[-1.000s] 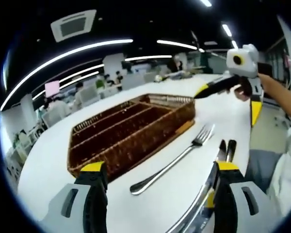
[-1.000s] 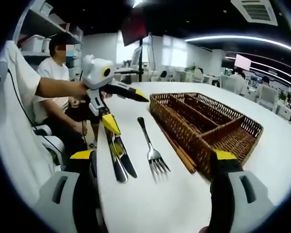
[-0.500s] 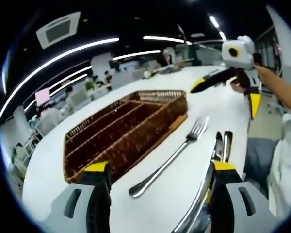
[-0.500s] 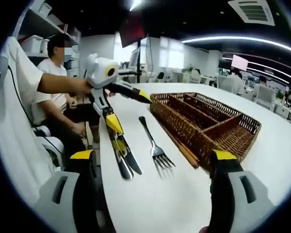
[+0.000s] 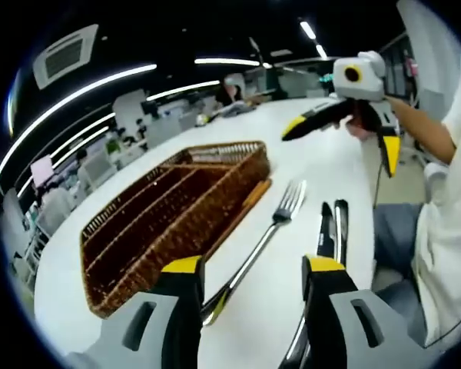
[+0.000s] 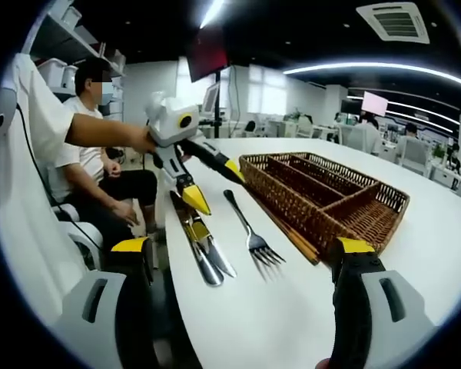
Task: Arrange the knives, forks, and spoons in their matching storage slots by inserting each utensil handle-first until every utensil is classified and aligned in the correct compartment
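Note:
A brown wicker basket (image 5: 161, 211) (image 6: 323, 192) with long slots lies on the white table. Beside it lies a silver fork (image 5: 265, 231) (image 6: 250, 227), tines pointing away from my left gripper. A knife (image 5: 326, 223) (image 6: 219, 257) and a spoon (image 5: 339, 223) (image 6: 202, 257) lie side by side past the fork. My left gripper (image 5: 253, 265) (image 6: 215, 187) is open, its jaws straddling the fork's handle end without closing on it. My right gripper (image 6: 242, 246) (image 5: 340, 138) is open and holds nothing, hovering over the table beyond the fork's tines.
A wooden strip (image 5: 242, 211) (image 6: 288, 231) lies along the basket's near side. A seated person (image 6: 92, 154) is by the table's edge near the knife. Office desks and chairs stand in the background.
My left gripper has come lower and closer over the fork's handle, and its jaws stand narrower than before. The right gripper stays open, about where it was.

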### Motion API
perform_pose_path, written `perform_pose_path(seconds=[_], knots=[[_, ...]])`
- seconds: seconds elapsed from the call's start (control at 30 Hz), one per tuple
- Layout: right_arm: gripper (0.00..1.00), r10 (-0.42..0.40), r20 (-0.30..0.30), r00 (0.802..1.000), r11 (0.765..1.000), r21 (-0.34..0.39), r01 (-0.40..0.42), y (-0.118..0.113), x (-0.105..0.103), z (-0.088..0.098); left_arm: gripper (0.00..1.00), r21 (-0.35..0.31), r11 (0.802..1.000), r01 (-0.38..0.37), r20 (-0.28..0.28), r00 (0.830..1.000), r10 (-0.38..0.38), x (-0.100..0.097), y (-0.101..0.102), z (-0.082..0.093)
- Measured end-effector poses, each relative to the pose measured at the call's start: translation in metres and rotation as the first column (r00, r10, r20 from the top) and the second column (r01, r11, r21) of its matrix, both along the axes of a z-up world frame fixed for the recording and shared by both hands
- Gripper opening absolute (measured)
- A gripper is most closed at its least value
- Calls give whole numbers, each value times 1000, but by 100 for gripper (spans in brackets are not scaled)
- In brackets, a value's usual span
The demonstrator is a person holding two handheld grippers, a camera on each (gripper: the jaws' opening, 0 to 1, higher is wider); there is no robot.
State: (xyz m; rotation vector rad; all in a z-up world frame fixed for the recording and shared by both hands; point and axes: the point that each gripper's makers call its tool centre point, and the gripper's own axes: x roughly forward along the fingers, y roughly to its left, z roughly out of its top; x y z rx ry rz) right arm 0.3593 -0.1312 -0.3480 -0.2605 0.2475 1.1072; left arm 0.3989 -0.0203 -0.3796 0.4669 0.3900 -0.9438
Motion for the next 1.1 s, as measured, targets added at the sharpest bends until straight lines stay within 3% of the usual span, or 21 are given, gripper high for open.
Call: perform_pose_path(seconds=[0.13, 0.3, 0.53, 0.63, 0.73, 0.87, 0.93, 1.0, 1.1], knots=[[100, -1, 12, 1000, 1000, 10, 1, -1, -2, 3, 48, 14, 1000, 4, -20, 1000, -4, 3, -1, -4], [100, -9, -5, 1000, 1000, 11, 9, -5, -6, -3, 39, -13, 1000, 11, -120, 993, -13, 4, -5, -11], [100, -20, -18, 1000, 1000, 18, 21, -8, -7, -8, 37, 39, 998, 50, -136, 990, -44, 11, -8, -17], [100, -22, -26, 999, 1000, 9, 23, -10, -6, -11, 34, 27, 998, 61, -185, 981, -55, 9, -11, -22], [100, -19, -36, 999, 1000, 15, 20, -14, -4, -12, 34, 79, 992, 97, -183, 980, -81, 8, -8, -28], [100, -33, -32, 999, 999, 30, 34, -19, 0, -9, 34, 7, 997, 78, -281, 957, -73, 7, -15, -31], [100, -34, -35, 999, 998, 43, 35, -21, 2, -8, 33, 32, 992, 123, -230, 967, -112, 12, -17, -29], [100, -34, -40, 999, 998, 43, 36, -21, 2, -9, 33, 18, 992, 126, -261, 958, -117, 9, -20, -29], [100, -33, -54, 998, 999, 35, 35, -22, 2, -13, 30, 17, 987, 159, -253, 956, -149, 9, -25, -27]])
